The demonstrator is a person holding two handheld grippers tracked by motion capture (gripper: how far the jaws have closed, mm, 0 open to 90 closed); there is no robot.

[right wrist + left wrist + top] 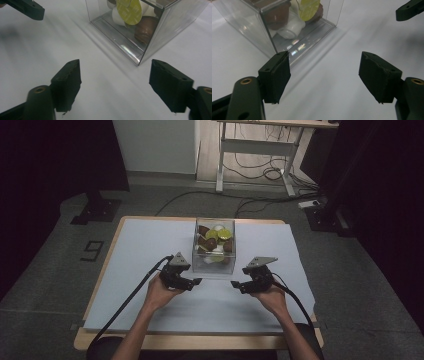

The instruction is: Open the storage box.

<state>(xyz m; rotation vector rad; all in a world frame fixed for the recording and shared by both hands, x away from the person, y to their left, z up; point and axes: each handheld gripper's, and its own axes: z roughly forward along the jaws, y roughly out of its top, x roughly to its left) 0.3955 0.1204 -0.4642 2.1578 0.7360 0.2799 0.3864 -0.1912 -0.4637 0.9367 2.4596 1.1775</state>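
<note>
A clear plastic box (215,266) stands mid-table and holds several coffee capsules (212,235), brown ones and white ones with yellow-green lids. My left gripper (196,281) hovers just in front of the box's left corner, and my right gripper (235,284) is in front of its right corner, their tips facing each other. In the left gripper view the jaws of my left gripper (324,75) stand open over bare sheet, with the box (249,22) at upper left. My right gripper (115,80) is open too and holds nothing, the box (175,22) at upper right.
A white sheet (150,245) covers the wooden table (100,340). Beyond the table, on the floor, are a desk frame (255,145), loose cables (260,170) and black stand bases (95,210). Each hand's cable trails back off the table's near edge.
</note>
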